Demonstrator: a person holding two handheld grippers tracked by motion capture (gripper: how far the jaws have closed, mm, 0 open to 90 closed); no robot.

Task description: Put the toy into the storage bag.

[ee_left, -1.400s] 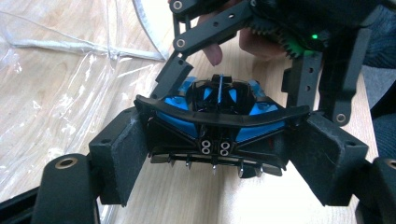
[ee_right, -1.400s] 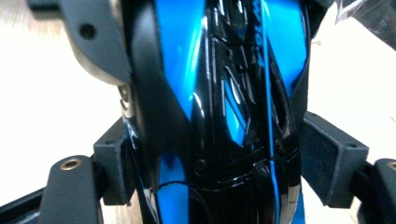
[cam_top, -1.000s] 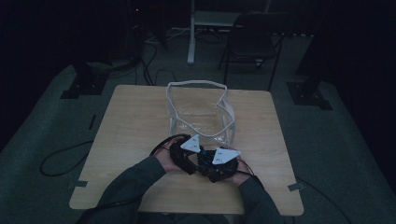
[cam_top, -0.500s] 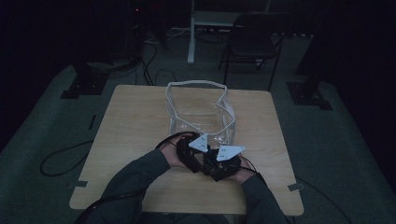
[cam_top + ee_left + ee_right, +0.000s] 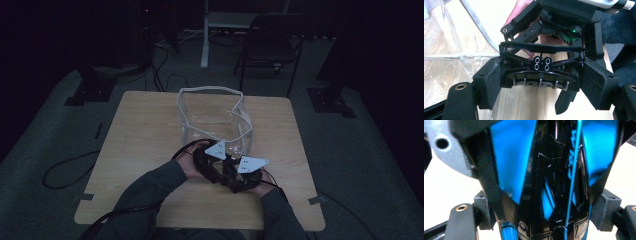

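Observation:
A glossy black and blue toy car (image 5: 228, 171) is held just above the table's front middle, between both grippers, which face each other. In the left gripper view its black tail (image 5: 541, 62), with a wing and four round pipes, sits between my left gripper's (image 5: 541, 86) pads, which press on its sides. My left gripper (image 5: 219, 166) comes in from the left, my right gripper (image 5: 236, 176) from the right. In the right gripper view the blue and black body (image 5: 554, 170) spans my right gripper (image 5: 544, 216); those jaws have just been closing and both pads touch the car.
A clear plastic bag (image 5: 212, 120) with a white rim stands open on the wooden table (image 5: 145, 150), right behind the grippers; its film (image 5: 454, 60) lies beside the left jaw. A chair (image 5: 270, 45) and cables are on the floor beyond.
Both hands, with the grippers and the car, have drifted slightly to the right. The bag has not moved.

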